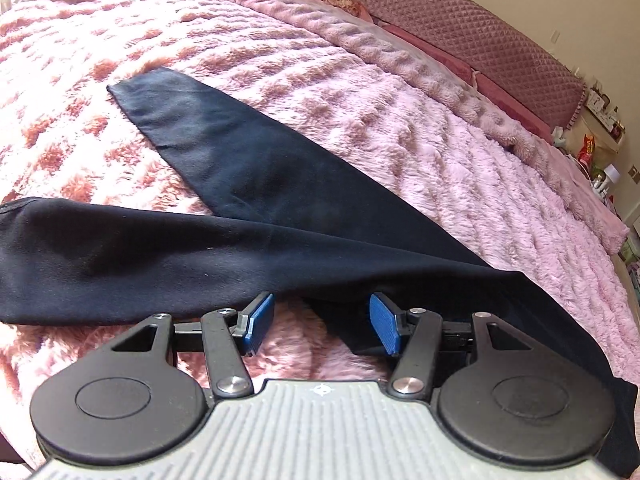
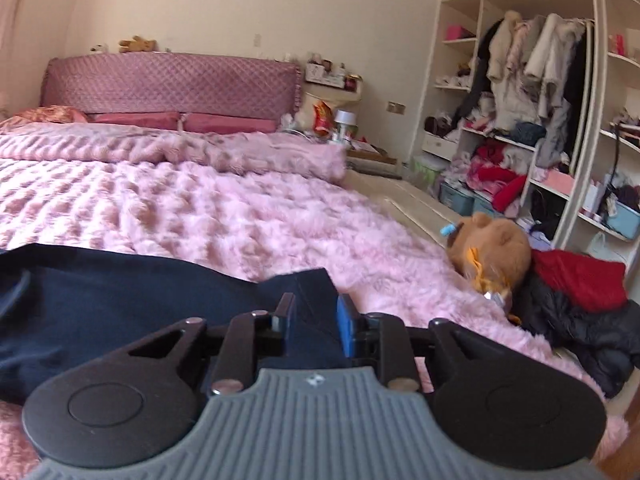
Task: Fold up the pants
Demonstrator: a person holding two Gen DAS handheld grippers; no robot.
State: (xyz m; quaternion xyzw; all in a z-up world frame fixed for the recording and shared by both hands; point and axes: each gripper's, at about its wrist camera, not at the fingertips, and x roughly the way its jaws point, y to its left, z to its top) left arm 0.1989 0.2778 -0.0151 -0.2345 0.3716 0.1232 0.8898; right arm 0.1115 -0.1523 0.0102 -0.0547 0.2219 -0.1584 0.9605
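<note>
Dark navy pants lie spread on the fluffy pink bedspread, legs splayed in a V toward the far left. My left gripper is open, its blue pads just above the near edge of the pants at the crotch, holding nothing. In the right wrist view the pants stretch to the left, and my right gripper is shut on a raised fold of the fabric at their right end.
A quilted pink headboard and pillows stand at the far end of the bed. A brown plush toy, a red cloth and a black jacket lie at the bed's right edge. An open wardrobe stands beyond.
</note>
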